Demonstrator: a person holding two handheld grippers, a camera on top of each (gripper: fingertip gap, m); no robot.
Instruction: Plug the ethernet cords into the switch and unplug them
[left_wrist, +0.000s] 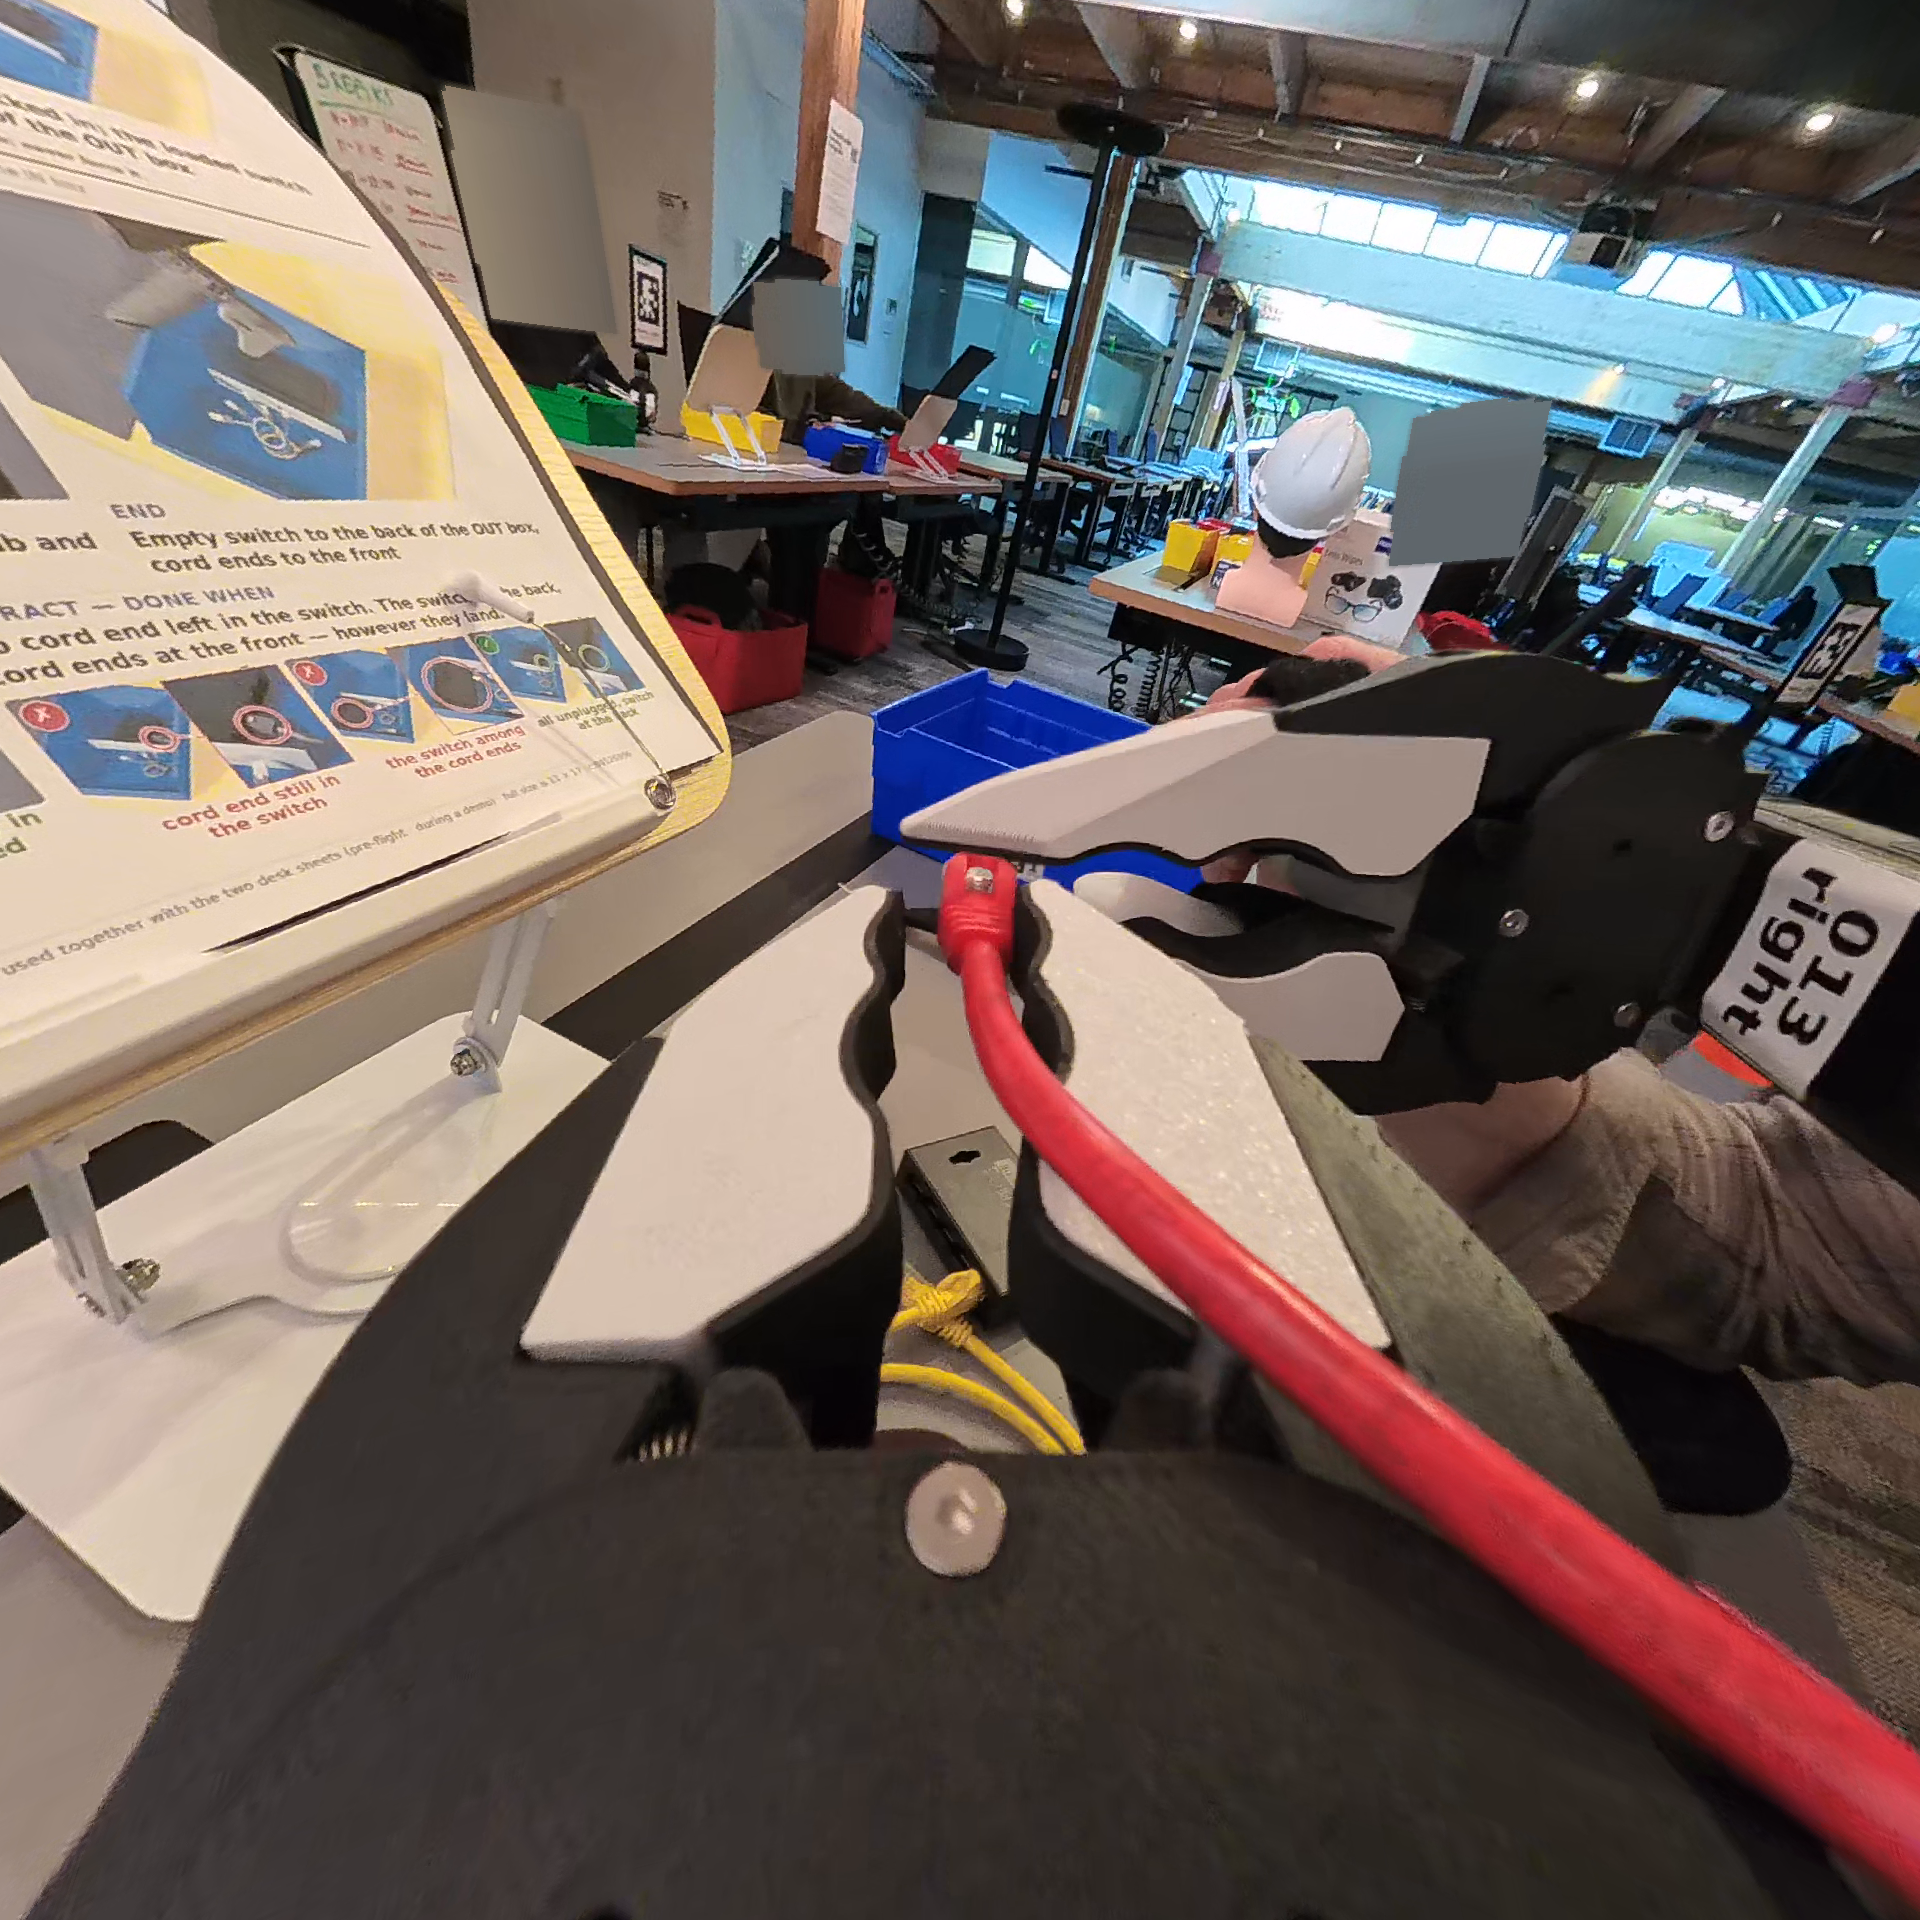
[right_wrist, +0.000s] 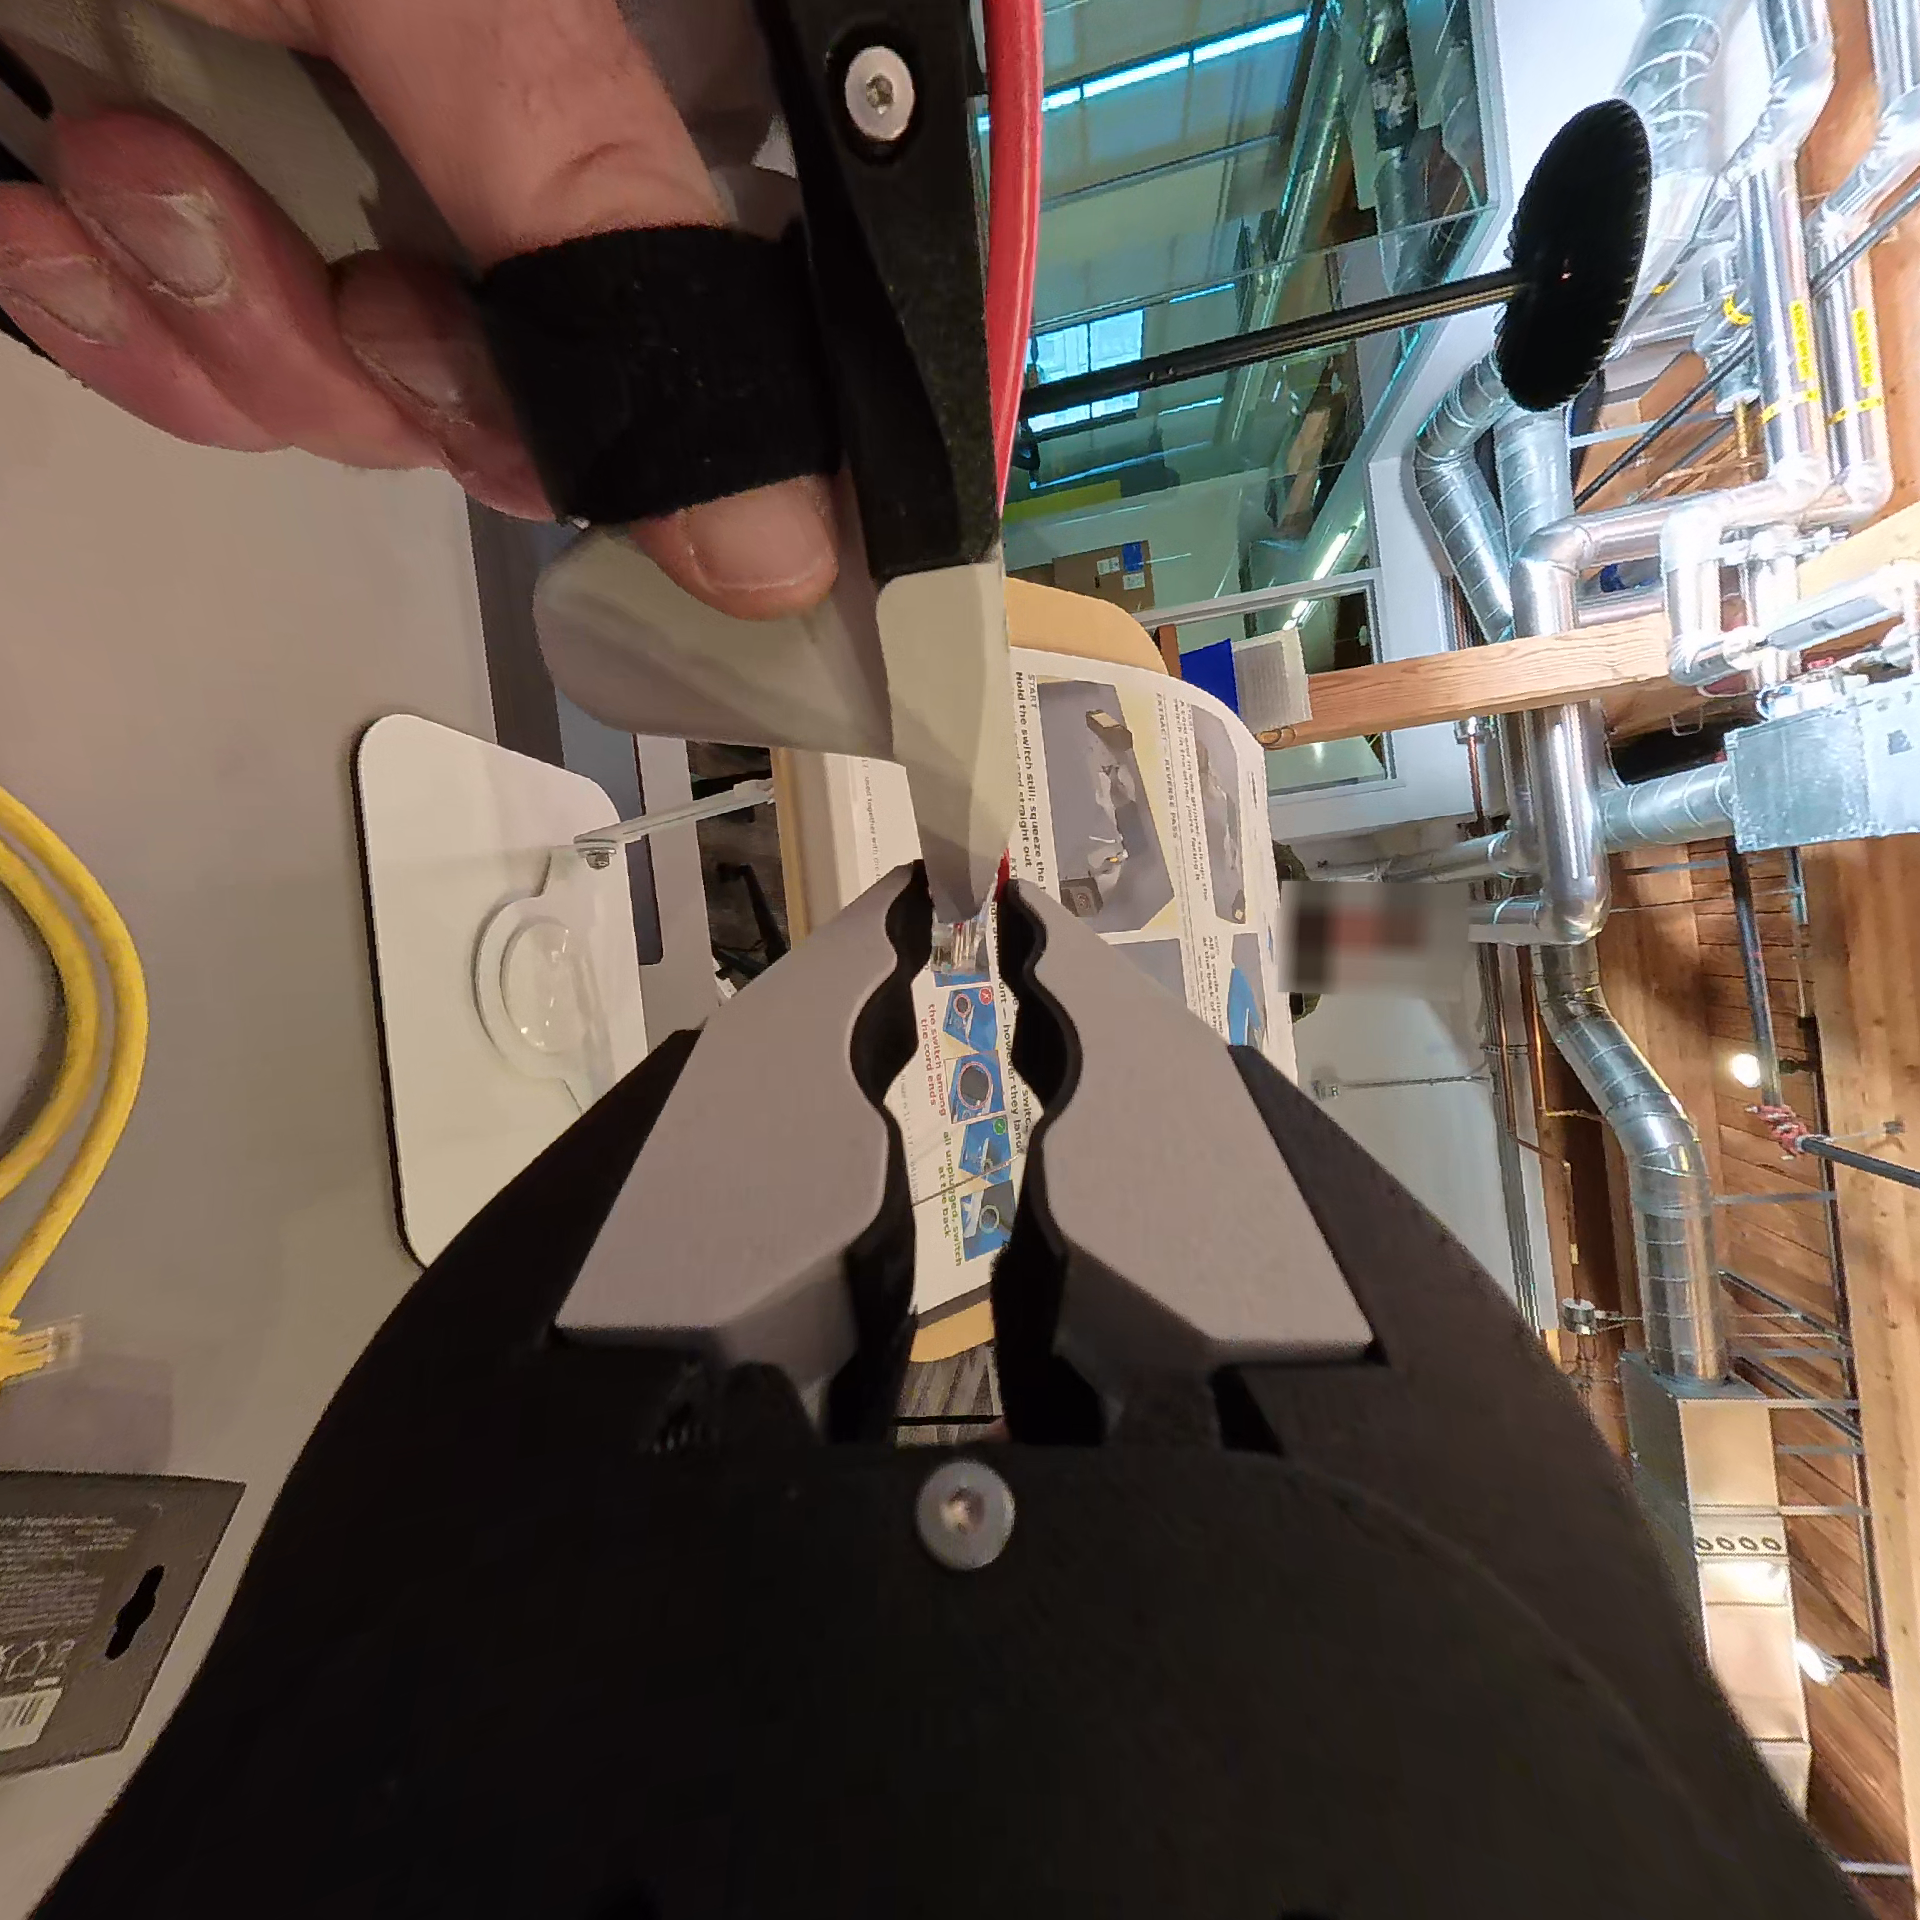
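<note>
My left gripper (left_wrist: 956, 906) is shut on the red ethernet cord (left_wrist: 1195, 1247) just behind its red boot (left_wrist: 977, 899), holding it in the air. The cord trails back over my right finger. My right gripper (right_wrist: 964, 902) comes in from the right in the left wrist view (left_wrist: 1003, 862). It is shut on the cord's clear plug (right_wrist: 958, 940), tip to tip with the left gripper (right_wrist: 951, 831). The black switch (left_wrist: 961, 1195) lies on the table below, also seen in the right wrist view (right_wrist: 94, 1600). A yellow cord (right_wrist: 73, 1039) lies loose beside it, its plug (right_wrist: 36, 1340) free.
An instruction sheet on a wooden stand (left_wrist: 312, 520) with a white base (left_wrist: 260, 1351) stands at the left. A blue bin (left_wrist: 987, 738) sits beyond the grippers. A person's hand (right_wrist: 312, 260) holds the left gripper. Other tables and people are far behind. The black switch (left_wrist: 961, 1195) is about equally far from each gripper, around 25 centimeters. My right wrist view (right_wrist: 69, 1551) looks at it from another angle.
</note>
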